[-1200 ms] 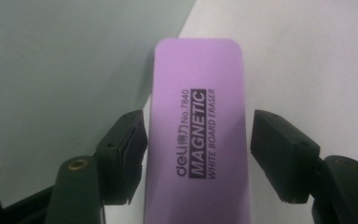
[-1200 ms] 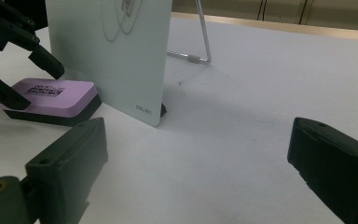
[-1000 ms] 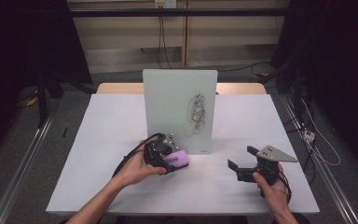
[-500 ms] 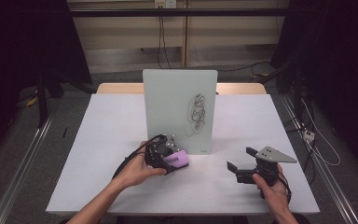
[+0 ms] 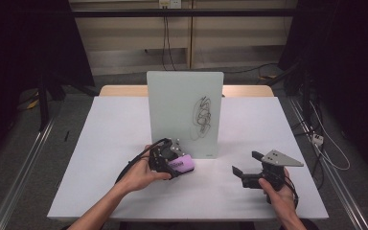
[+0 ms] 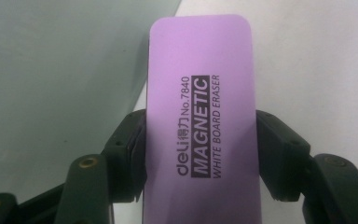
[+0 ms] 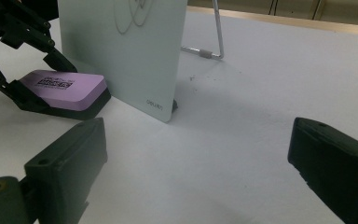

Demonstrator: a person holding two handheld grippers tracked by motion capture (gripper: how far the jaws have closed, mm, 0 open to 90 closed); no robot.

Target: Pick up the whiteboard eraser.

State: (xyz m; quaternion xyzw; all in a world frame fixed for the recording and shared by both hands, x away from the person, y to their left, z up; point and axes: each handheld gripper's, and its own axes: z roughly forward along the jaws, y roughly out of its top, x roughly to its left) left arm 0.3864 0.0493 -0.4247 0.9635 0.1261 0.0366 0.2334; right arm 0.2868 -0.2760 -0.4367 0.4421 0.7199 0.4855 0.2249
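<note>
A purple magnetic whiteboard eraser (image 6: pixel 200 121) lies flat on the white table, just left of the board's foot (image 5: pixel 182 164). My left gripper (image 5: pixel 168 163) has just closed its jaws on the eraser's two long sides, and the pads press on it (image 6: pixel 135 144). The small upright whiteboard (image 5: pixel 184 112) stands mid-table with a black scribble (image 5: pixel 202 117) on its right half. My right gripper (image 5: pixel 248 163) rests at the table's right front, open with nothing between its jaws (image 7: pixel 196 168); it looks toward the eraser (image 7: pixel 65 88) and the board (image 7: pixel 121 46).
The board leans on a wire stand (image 7: pixel 212 46) behind it. The white table (image 5: pixel 124 124) has open surface to the left and behind the board. Cables hang at the back wall (image 5: pixel 167 33) and lie on the floor at right (image 5: pixel 316 139).
The left gripper's jaws have drawn in onto the eraser. Both hands stay where they were.
</note>
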